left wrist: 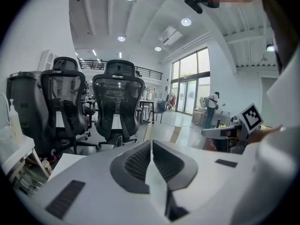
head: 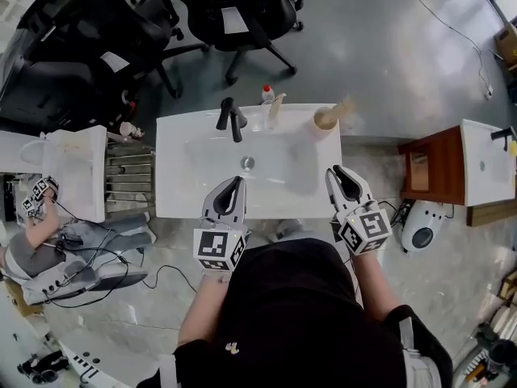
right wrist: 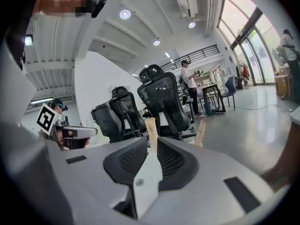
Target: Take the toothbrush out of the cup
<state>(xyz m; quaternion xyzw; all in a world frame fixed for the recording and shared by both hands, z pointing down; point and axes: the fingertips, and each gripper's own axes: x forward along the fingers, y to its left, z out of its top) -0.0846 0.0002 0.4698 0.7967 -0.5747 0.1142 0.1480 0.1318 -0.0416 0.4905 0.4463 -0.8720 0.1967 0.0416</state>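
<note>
White sink, glossy and smooth like glazed ceramic, with a matt black tap. At its far right stand a tan cup and toothbrush, both matt (wood or bamboo by the look). Left gripper and right gripper: pale grey matt plastic shells, black ribbed pads. Smooth grey floor with a dull sheen. Reddish wooden cabinet at right.
</note>
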